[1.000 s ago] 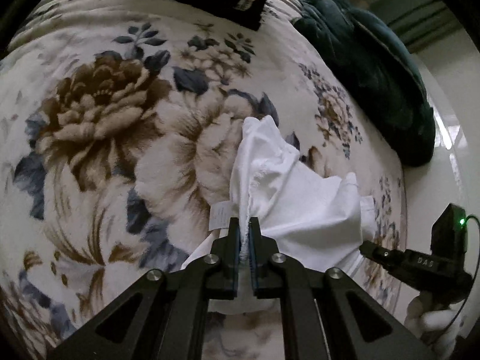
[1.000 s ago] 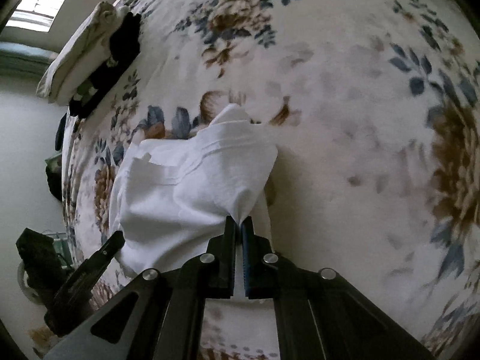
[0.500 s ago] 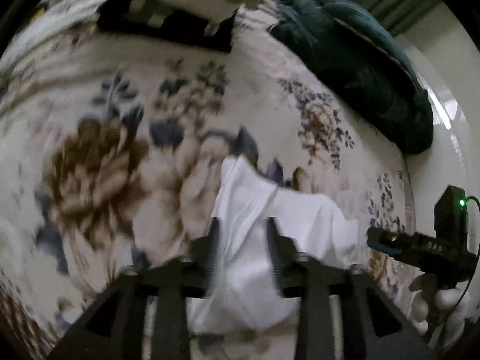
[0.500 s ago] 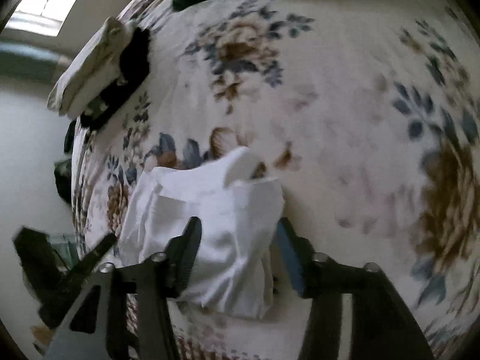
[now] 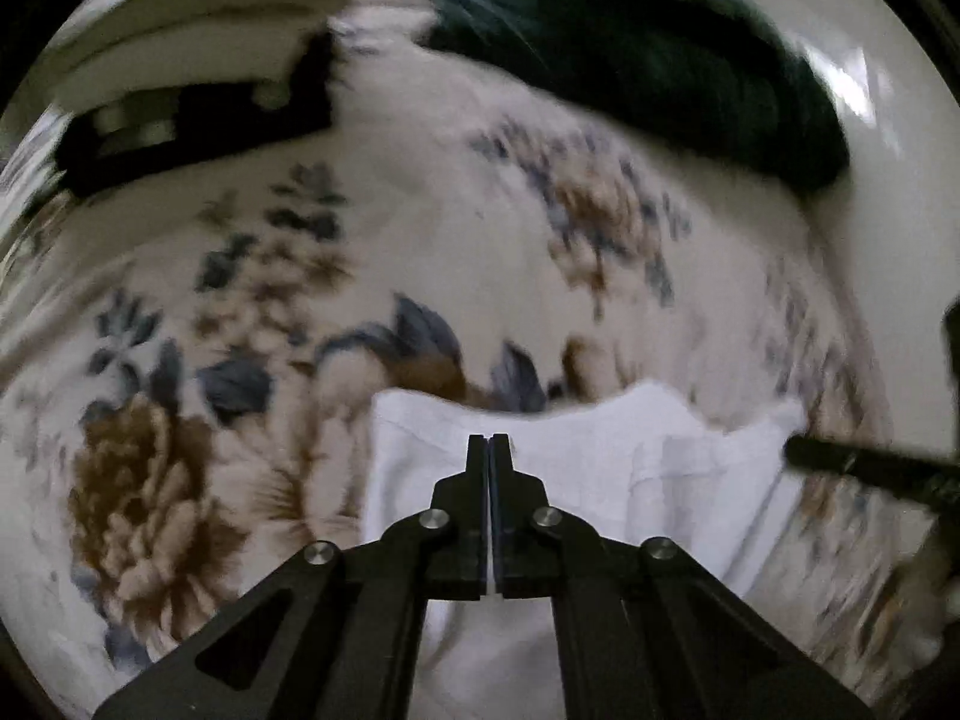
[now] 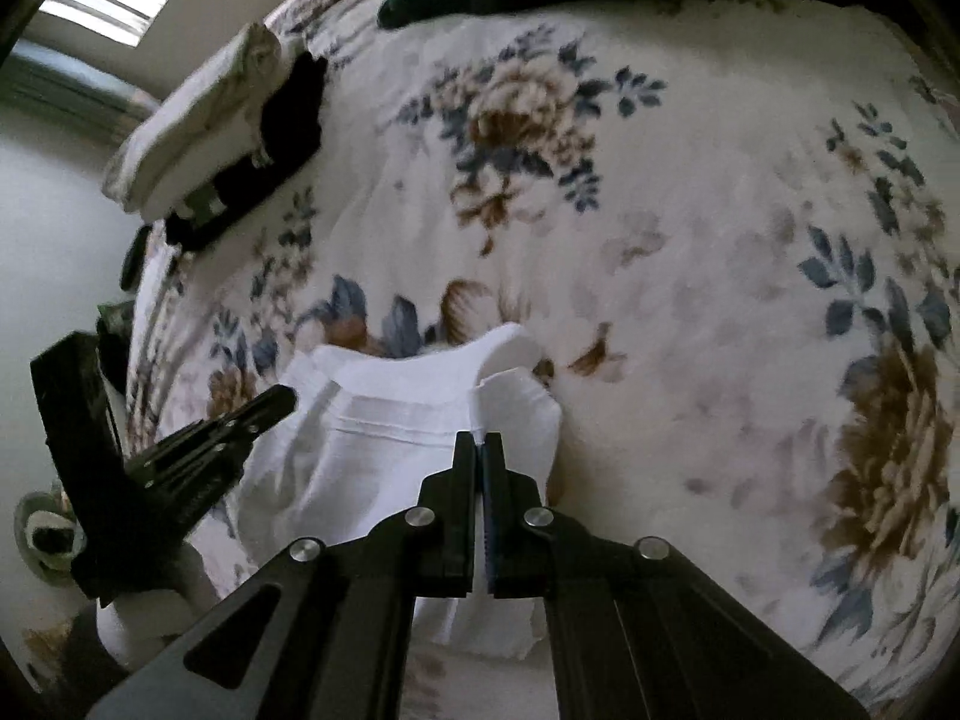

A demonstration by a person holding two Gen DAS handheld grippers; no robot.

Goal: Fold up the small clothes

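Note:
A small white garment [image 5: 600, 468] lies folded on the floral bedspread [image 5: 420, 252]; it also shows in the right wrist view [image 6: 390, 450]. My left gripper [image 5: 490, 441] is shut and empty, its tips over the garment's near left part. My right gripper [image 6: 478, 438] is shut and empty, its tips over the garment's right part near a raised fold. The left gripper also shows at the left of the right wrist view [image 6: 264, 408], beside the garment's left edge. The left wrist view is blurred by motion.
A stack of folded white and black clothes [image 6: 228, 132] lies at the far left edge of the bed. A dark green blanket [image 5: 630, 60] lies along the far side. The bedspread [image 6: 690, 270] stretches wide to the right of the garment.
Both grippers let go of the white garment, opened, then shut again empty. The garment dropped flat onto the bedspread. Both grippers pulled back and lifted slightly.

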